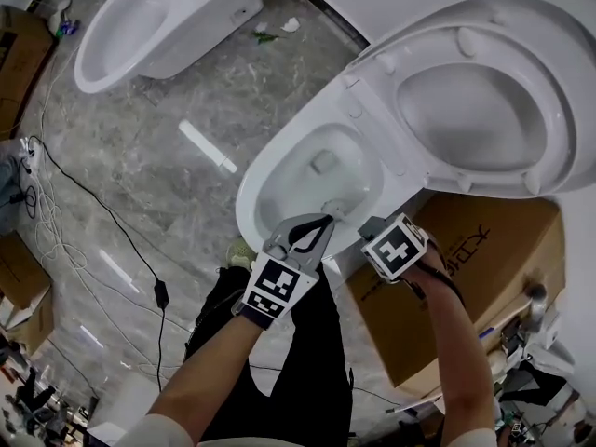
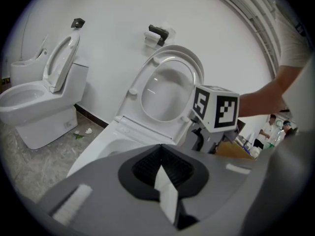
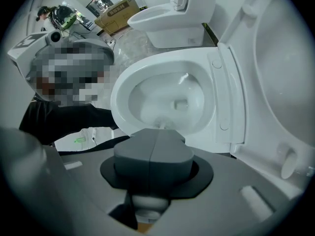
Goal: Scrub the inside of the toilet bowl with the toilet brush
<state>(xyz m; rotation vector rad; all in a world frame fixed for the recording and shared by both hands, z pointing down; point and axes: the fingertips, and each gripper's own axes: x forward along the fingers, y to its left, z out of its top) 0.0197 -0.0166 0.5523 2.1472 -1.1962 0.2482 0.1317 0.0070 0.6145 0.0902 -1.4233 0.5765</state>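
The white toilet bowl [image 1: 253,203] stands with its seat and lid [image 1: 484,101] raised. The white brush head [image 1: 335,209] is down inside the bowl near the front wall, and it also shows past the jaw tips as the brush head [image 3: 164,124]. My right gripper [image 1: 370,225] hangs over the front right rim, shut on the brush's white handle, which is mostly hidden under the right gripper [image 3: 156,134]. My left gripper [image 1: 327,220] is beside it at the front rim, its tips together and nothing seen between them. From the left gripper [image 2: 160,149] I see the raised lid [image 2: 167,90].
A cardboard box [image 1: 466,277] stands just right of the bowl. A second toilet [image 1: 140,26] is at the far left. Black and white cables [image 1: 56,212] trail over the marble floor, with a white strip [image 1: 207,145] lying between the toilets. The person's black-trousered legs [image 1: 307,343] are below.
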